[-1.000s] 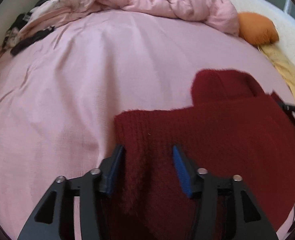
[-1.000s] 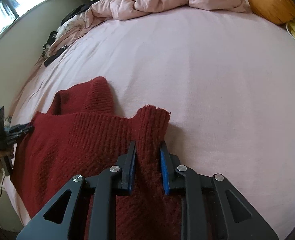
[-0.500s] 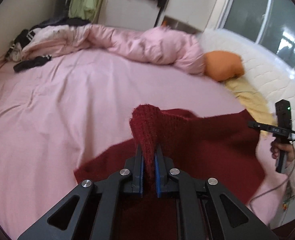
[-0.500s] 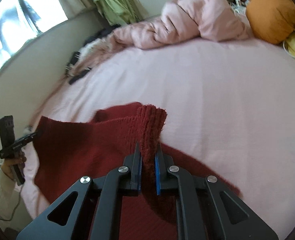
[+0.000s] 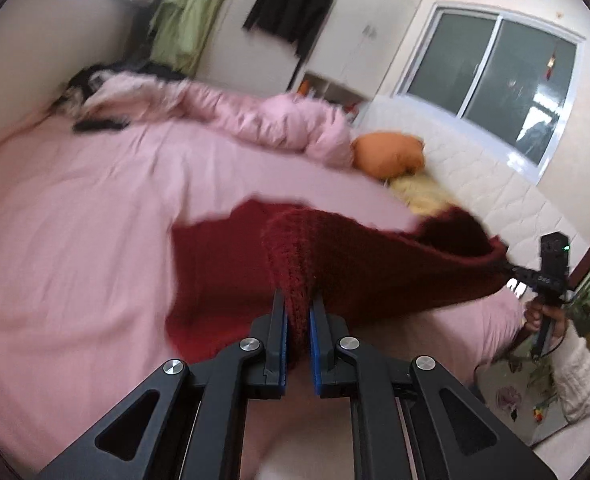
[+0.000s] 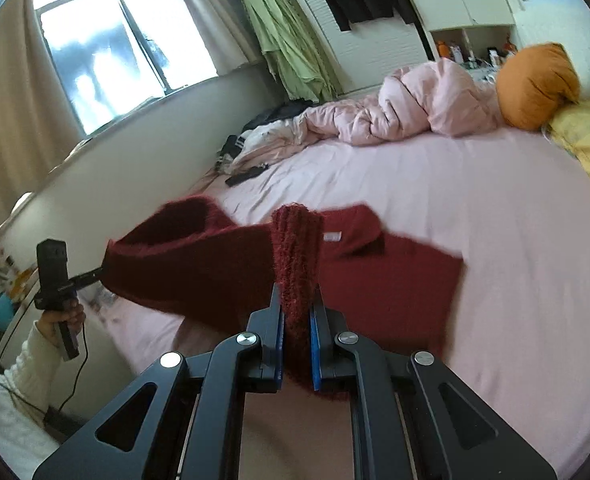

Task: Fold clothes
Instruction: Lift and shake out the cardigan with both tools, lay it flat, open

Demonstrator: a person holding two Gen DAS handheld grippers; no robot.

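Sweater (image 5: 375, 264), dark red knit, hangs stretched above the pink bed (image 5: 75, 240): your left gripper (image 5: 298, 320) is clamped on one bunched edge, your right gripper (image 6: 297, 316) on the other.

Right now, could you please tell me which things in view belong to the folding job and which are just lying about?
Part of the job:
- red knit sweater
- left tool, clamped on it
- right tool, clamped on it
- pink bed sheet beneath

Lying about:
- orange pillow
- crumpled pink duvet
- yellow cloth
- hanging green garment
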